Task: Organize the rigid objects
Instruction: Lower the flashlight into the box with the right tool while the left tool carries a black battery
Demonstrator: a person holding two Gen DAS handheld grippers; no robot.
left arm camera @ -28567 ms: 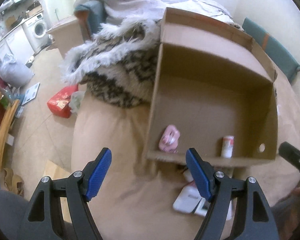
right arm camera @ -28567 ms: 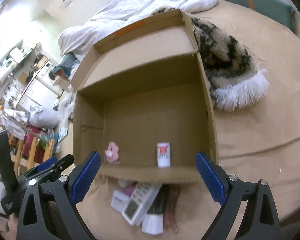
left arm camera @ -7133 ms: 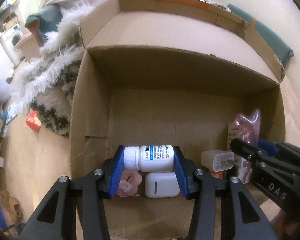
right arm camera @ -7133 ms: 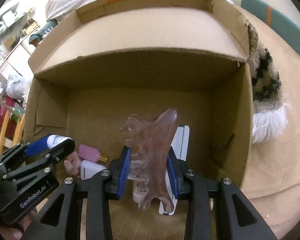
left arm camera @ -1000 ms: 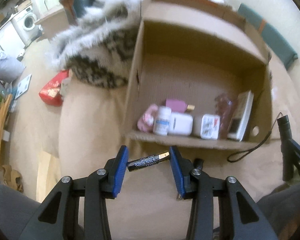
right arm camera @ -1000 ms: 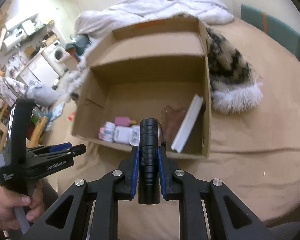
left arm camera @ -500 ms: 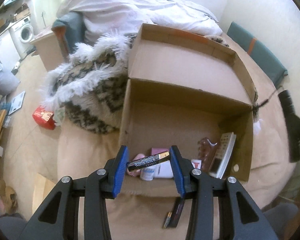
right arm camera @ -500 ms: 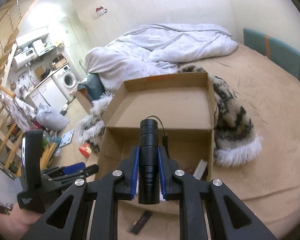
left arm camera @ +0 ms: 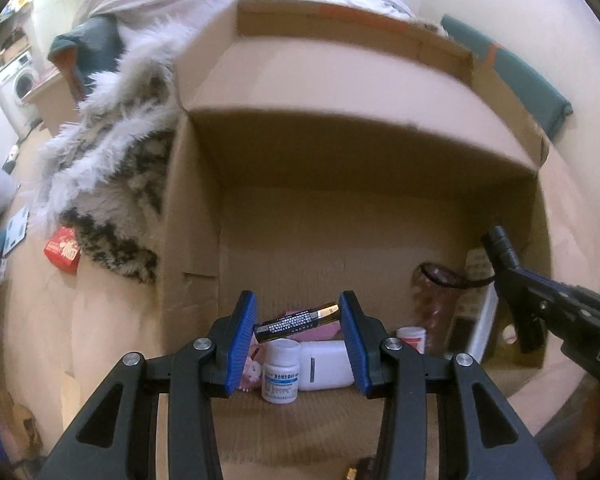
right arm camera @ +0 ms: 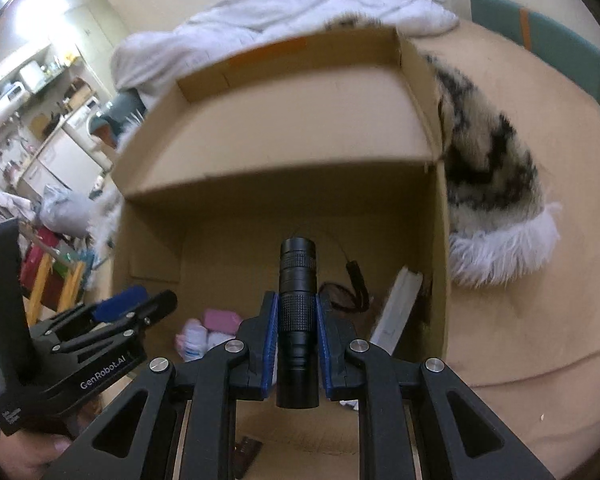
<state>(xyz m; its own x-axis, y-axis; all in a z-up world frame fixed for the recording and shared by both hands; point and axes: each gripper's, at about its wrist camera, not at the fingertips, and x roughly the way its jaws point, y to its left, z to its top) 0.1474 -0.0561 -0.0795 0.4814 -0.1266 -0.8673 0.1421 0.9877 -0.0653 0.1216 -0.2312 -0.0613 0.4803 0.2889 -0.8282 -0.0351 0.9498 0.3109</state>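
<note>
Over the cardboard box [left arm camera: 188, 216] now, seemingly closer: battery [left arm camera: 296, 322], flashlight [right arm camera: 298, 320].

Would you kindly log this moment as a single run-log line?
left gripper: shut on battery | right gripper: shut on flashlight | both over cardboard box | pill bottle inside

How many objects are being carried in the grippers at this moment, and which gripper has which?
2. The left gripper clamps a battery crosswise between its pads; the right gripper grips a black flashlight pointing forward. Both hover over the cardboard box.
</note>
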